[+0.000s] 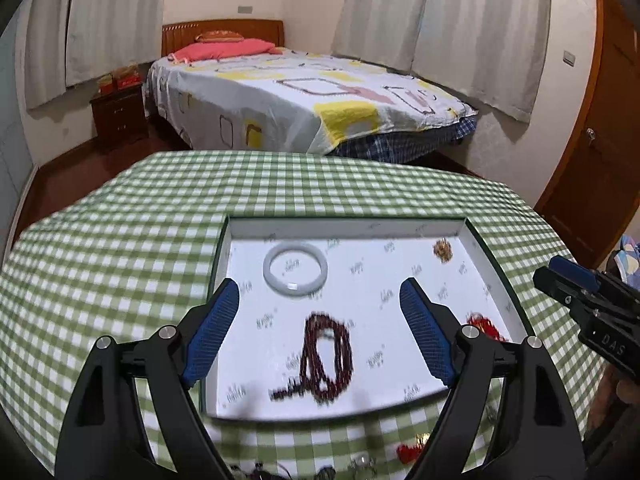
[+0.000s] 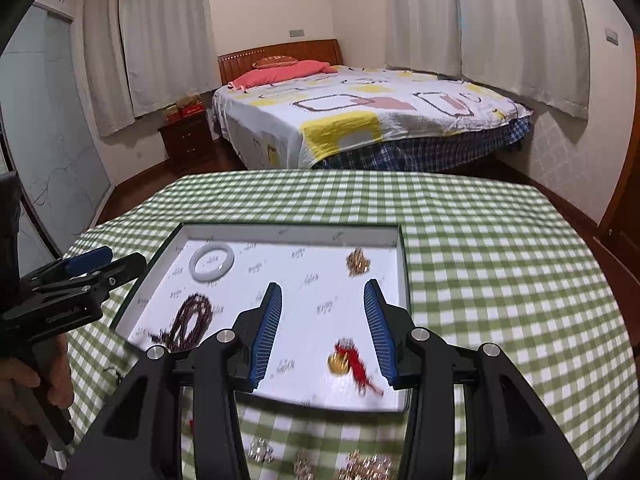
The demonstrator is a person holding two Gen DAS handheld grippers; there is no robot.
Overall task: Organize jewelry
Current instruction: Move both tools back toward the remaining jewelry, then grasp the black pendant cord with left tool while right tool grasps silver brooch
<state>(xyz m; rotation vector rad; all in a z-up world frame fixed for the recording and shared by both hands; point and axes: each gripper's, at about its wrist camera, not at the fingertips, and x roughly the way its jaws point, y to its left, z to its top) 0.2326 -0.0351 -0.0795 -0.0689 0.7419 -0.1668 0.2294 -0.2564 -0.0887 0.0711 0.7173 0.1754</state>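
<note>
Inside the white tray (image 1: 472, 240), a pale bangle (image 1: 295, 271) lies flat; both hand-held grippers (image 1: 320, 322) (image 2: 323, 330) gape, empty.

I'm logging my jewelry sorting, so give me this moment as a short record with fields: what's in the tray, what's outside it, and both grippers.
tray: white, shallow, on green checked cloth
in tray: white bangle; dark bead strand; gold piece; red-tasselled gold charm
outside tray: small pieces near the table's front edge
left gripper: open, empty
right gripper: open, empty

Black grippers (image 1: 320, 312), blue ribbed jaws
</note>
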